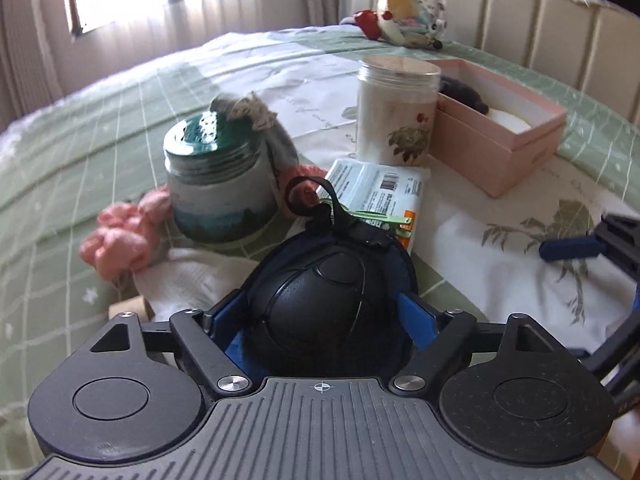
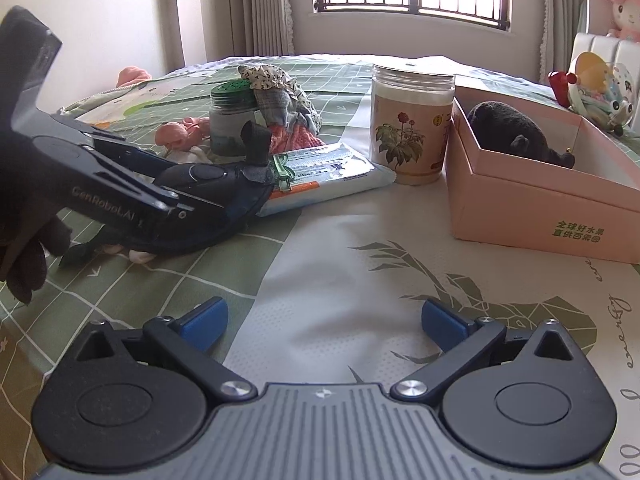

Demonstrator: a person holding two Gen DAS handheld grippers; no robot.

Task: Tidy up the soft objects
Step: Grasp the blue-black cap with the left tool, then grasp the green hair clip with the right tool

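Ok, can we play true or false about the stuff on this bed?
1. The right gripper is open with nothing in it. True.
2. The pink box is empty. False: a dark fluffy toy lies inside it.
3. A black round case sits between the fingers of the left gripper. True.
4. The short jar has a red lid. False: its lid is green.
5. The tall flower jar stands upright right beside the pink box. True.
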